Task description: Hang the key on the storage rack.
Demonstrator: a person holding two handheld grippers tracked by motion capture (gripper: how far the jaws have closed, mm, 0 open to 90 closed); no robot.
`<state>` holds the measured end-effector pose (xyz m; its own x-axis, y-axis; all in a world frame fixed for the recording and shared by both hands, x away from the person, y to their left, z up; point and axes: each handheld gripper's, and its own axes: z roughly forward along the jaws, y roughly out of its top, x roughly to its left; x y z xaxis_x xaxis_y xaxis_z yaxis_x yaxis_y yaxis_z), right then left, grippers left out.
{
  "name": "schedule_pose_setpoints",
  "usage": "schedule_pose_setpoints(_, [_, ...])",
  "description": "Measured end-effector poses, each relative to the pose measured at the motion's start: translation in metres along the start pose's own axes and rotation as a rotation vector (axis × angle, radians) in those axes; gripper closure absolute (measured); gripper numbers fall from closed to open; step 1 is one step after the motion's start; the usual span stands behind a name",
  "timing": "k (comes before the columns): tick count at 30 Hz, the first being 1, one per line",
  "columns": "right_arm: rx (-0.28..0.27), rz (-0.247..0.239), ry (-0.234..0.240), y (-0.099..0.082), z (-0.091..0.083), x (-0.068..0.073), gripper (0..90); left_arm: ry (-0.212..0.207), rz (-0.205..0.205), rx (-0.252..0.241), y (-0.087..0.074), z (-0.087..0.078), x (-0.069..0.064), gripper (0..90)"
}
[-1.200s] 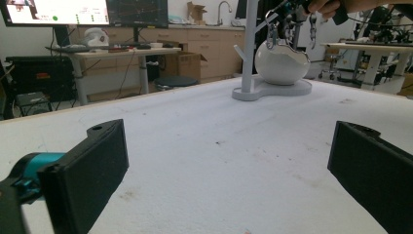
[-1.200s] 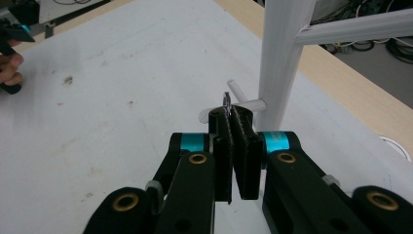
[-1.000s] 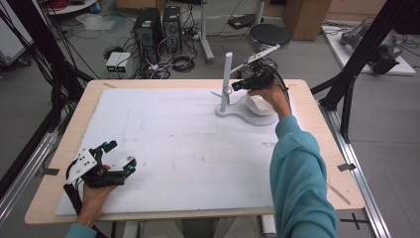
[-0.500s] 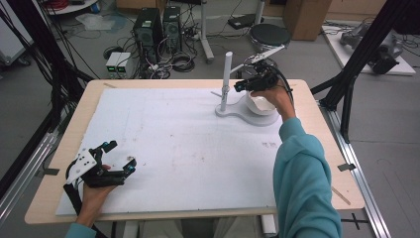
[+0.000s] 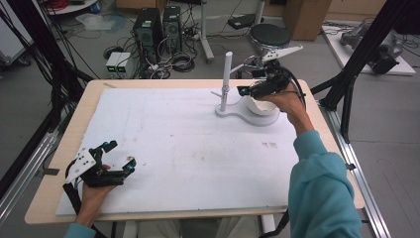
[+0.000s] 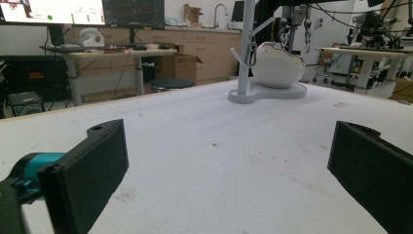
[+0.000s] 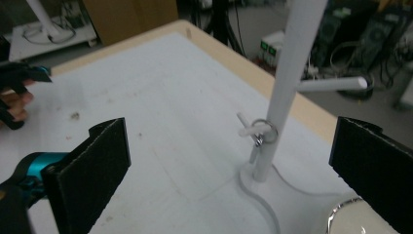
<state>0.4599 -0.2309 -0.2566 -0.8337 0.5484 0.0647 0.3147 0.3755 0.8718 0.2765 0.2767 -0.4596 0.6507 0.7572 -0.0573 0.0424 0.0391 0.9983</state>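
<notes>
A white stand (image 5: pixel 226 79) with an upright post (image 7: pixel 291 73) and short pegs stands at the far right of the table. A small metal ring (image 7: pixel 260 134) hangs on its lower peg; the same ring (image 6: pixel 251 51) hangs beside the post in the left gripper view. A white bowl (image 5: pixel 260 105) sits on the stand's base. My right gripper (image 5: pixel 249 82) hovers just right of the post above the bowl; its jaws have just been opening, and my right gripper (image 7: pixel 229 165) holds nothing. My left gripper (image 5: pixel 120 154) rests open on the mat at the near left, empty.
A white mat (image 5: pixel 188 148) covers the wooden table (image 5: pixel 74 134). Black frame struts (image 5: pixel 346 94) stand off the right edge. Computers and cables (image 5: pixel 158 29) lie on the floor beyond the far edge. A stool (image 5: pixel 270 35) stands behind the stand.
My right gripper has drawn back from the post's peg, up and to the right, and its jaws have spread wide. The ring stays on the peg. The left hand has kept still.
</notes>
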Motion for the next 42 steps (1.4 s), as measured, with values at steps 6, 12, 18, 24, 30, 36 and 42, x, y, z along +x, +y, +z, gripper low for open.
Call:
schedule_pose_setpoints(6, [-0.055, -0.041, 0.003, -0.034, -0.018, 0.013, 0.5, -0.008, -0.003, -0.002, 0.000, 0.000, 0.000, 1.7])
schedule_pose_setpoints(12, [-0.090, -0.060, -0.032, -0.088, -0.032, 0.035, 0.5, -0.015, 0.002, -0.002, 0.000, 0.000, 0.000, 1.7])
schedule_pose_setpoints(18, [-0.199, -0.024, -0.064, -0.138, -0.046, 0.050, 0.5, -0.022, 0.012, -0.005, 0.000, -0.001, -0.001, 1.7])
schedule_pose_setpoints(24, [-0.348, 0.018, -0.119, -0.186, -0.052, 0.053, 0.5, -0.021, 0.013, -0.008, 0.000, -0.003, -0.001, 1.7])
schedule_pose_setpoints(30, [-0.361, 0.014, -0.170, -0.221, -0.048, 0.054, 0.5, -0.022, 0.019, -0.012, 0.000, -0.004, -0.002, 1.7])
schedule_pose_setpoints(36, [-0.419, -0.011, -0.175, -0.238, -0.047, 0.057, 0.5, -0.021, 0.017, -0.026, -0.001, -0.007, -0.003, 1.7])
schedule_pose_setpoints(42, [-0.427, 0.008, -0.189, -0.249, -0.044, 0.060, 0.5, -0.022, 0.011, -0.032, -0.001, -0.007, -0.003, 1.7])
